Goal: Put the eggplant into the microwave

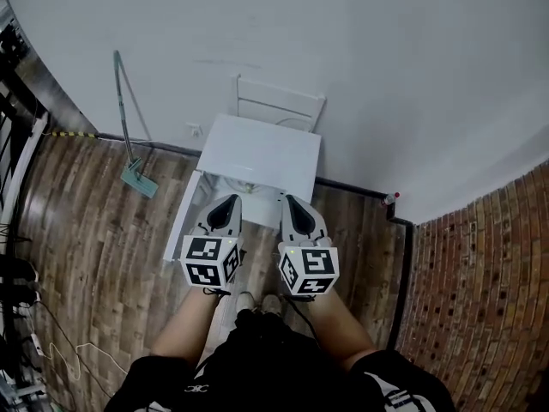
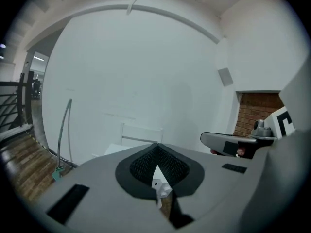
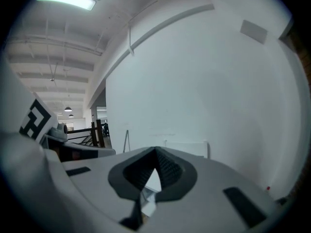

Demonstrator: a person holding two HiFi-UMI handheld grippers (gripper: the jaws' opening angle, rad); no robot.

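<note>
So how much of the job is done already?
Nothing looks done yet. No eggplant or microwave shows in any view, only a white table with a white chair behind it against the wall. In hand: nothing. The left gripper and the right gripper are both shut and empty, held side by side near the table. Left to do: the whole job, starting with finding the eggplant.

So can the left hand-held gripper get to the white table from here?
Probably yes. The left hand-held gripper, jaws shut and empty, is held over the near side of the table. Nothing shows between them, and the tabletop looks bare.
</note>
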